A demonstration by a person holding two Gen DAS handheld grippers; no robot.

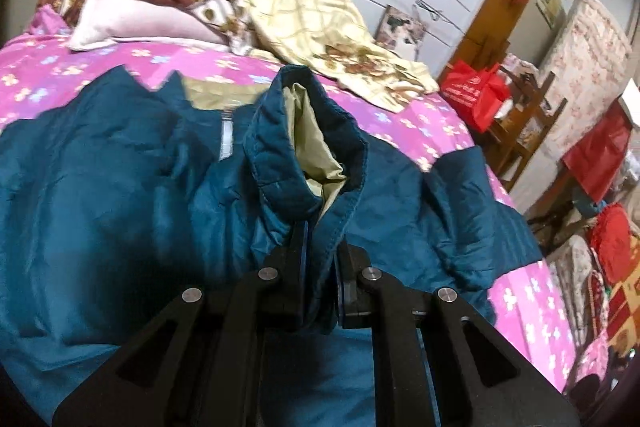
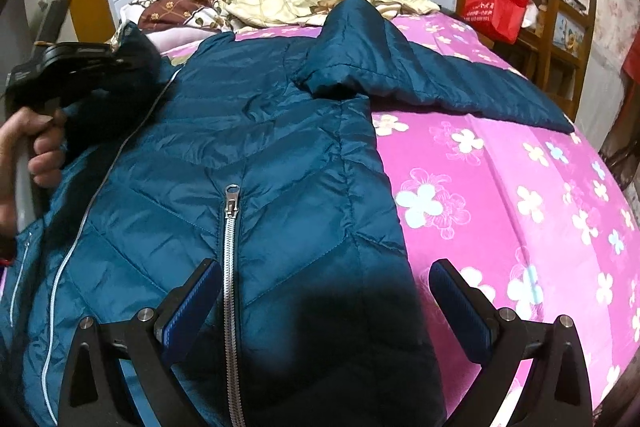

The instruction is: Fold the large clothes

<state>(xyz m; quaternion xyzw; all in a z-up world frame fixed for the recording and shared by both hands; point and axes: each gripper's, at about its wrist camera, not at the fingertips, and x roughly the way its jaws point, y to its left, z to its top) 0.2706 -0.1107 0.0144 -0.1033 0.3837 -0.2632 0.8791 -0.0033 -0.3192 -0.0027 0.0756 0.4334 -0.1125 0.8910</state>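
A large teal quilted jacket [image 2: 248, 147] lies spread on a bed with a pink flowered cover [image 2: 500, 187]. Its silver zipper [image 2: 230, 267] runs down the front, and one sleeve [image 2: 440, 79] stretches out to the right. My left gripper [image 1: 320, 247] is shut on the jacket's cuff or collar edge [image 1: 320, 163], whose beige lining shows, and holds it raised. It also shows at the left of the right wrist view [image 2: 80, 63], held by a hand. My right gripper [image 2: 324, 291] is open and empty, just above the jacket's lower right part.
Pillows [image 1: 132, 11] and a yellow checked blanket [image 1: 320, 27] are piled at the head of the bed. A red bag [image 2: 496, 7] sits on a wooden shelf unit [image 2: 560, 39] right of the bed. Red bags and cushions [image 1: 600, 155] crowd the floor beside the bed.
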